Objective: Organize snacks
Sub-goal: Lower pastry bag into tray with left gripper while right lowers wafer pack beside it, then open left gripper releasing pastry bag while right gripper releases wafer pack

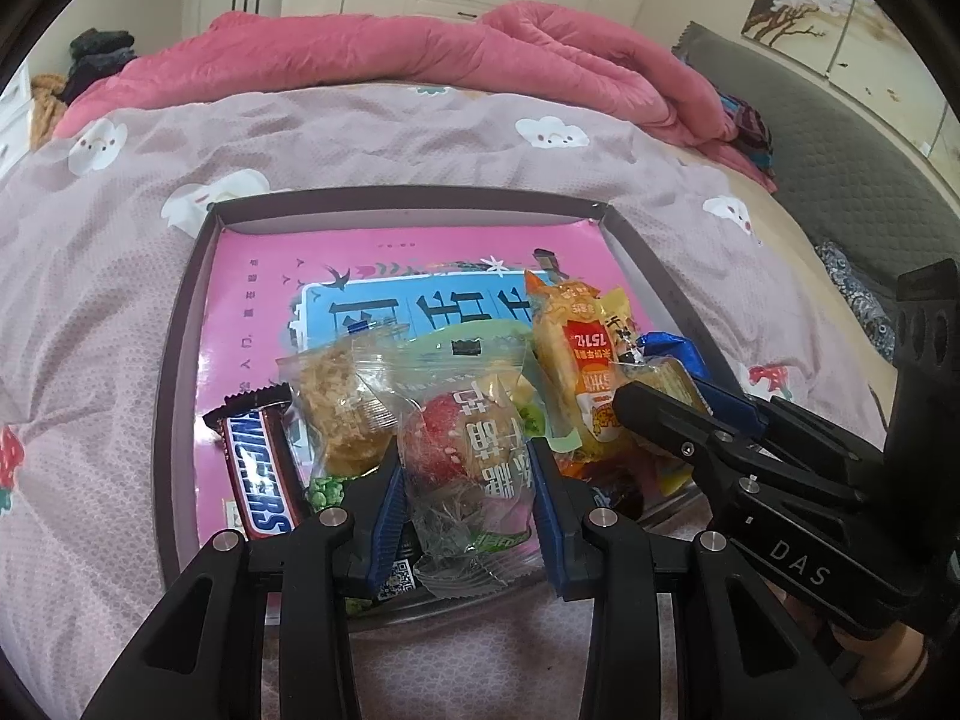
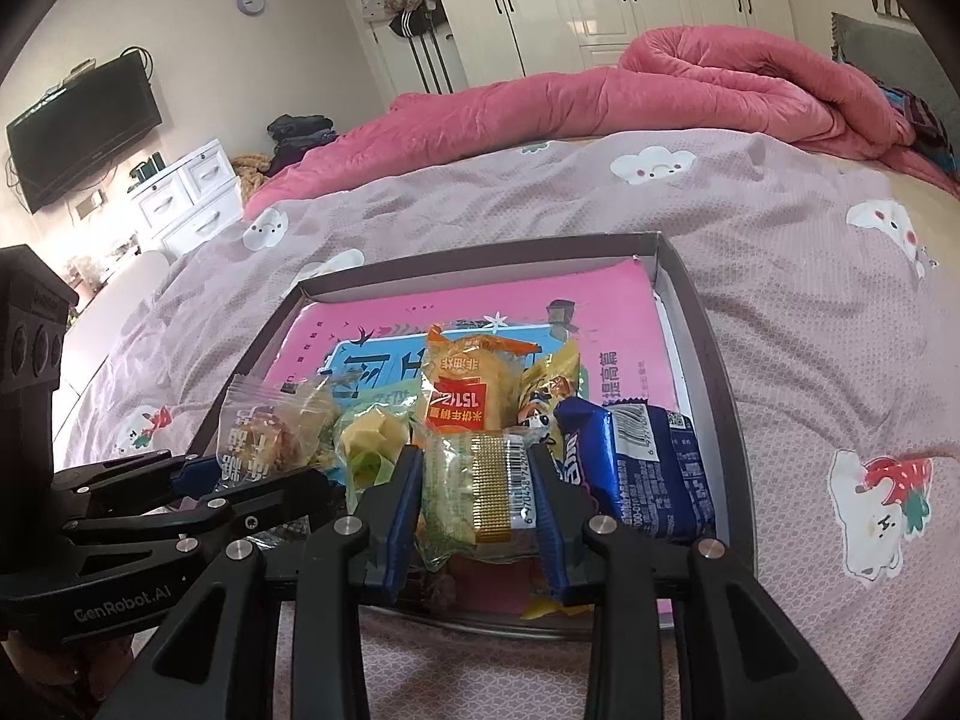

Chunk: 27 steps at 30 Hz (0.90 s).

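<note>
Two views are given. In the left wrist view, the left gripper (image 1: pixel 468 504) jaws are pinched on a clear red-sweet packet (image 1: pixel 462 456) at the tray's (image 1: pixel 186 324) near edge; its crinkly film is judged slippery. In the right wrist view, the right gripper (image 2: pixel 477 516) jaws are closed on a light, crushable gold-striped packet (image 2: pixel 474 486), best held mid-body.

left wrist view: sitting low at the near edge of the shallow grey cardboard tray (image 1: pixel 186 324), facing far across the bed | right wrist view: sitting just right, facing likewise, close in | both sharing tray (image 2: pixel 708 348), orange-labelled cracker packet (image 1: pixel 579 360) (image 2: pixel 474 387), rumpled pink quilt (image 1: pixel 420 54) (image 2: pixel 600 102)
</note>
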Motion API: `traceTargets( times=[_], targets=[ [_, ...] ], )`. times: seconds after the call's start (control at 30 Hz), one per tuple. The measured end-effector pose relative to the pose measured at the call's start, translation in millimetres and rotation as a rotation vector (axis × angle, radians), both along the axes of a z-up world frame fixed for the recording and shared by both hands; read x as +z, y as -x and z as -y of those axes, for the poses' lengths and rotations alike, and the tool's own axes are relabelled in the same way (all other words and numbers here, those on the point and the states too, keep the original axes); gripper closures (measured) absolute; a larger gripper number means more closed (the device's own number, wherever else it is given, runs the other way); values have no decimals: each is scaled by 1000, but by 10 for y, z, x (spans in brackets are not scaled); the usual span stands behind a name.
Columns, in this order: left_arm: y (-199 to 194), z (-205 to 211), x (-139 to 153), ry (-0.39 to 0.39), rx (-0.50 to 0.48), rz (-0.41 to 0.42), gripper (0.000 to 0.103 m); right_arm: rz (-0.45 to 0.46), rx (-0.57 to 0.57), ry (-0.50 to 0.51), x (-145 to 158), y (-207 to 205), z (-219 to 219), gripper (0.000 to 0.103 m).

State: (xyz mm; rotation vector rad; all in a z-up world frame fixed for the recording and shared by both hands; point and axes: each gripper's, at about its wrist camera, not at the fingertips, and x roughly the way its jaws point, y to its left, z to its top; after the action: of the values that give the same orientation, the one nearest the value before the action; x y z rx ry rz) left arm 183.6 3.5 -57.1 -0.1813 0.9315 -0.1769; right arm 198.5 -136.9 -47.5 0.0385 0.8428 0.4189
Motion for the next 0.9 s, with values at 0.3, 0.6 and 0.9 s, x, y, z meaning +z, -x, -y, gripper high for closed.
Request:
traceTargets(
  times=[0.3, 0.6, 0.9],
  targets=[
    [-5, -29, -20, 12, 15, -14, 54, -1, -2, 3, -1, 0, -1, 67],
    [26, -33, 40, 15, 7, 3, 48, 5, -4, 9, 8, 10, 0, 67],
    [46, -41, 78, 13, 12, 8, 43, 25, -2, 19, 56, 45, -11, 67]
  ],
)
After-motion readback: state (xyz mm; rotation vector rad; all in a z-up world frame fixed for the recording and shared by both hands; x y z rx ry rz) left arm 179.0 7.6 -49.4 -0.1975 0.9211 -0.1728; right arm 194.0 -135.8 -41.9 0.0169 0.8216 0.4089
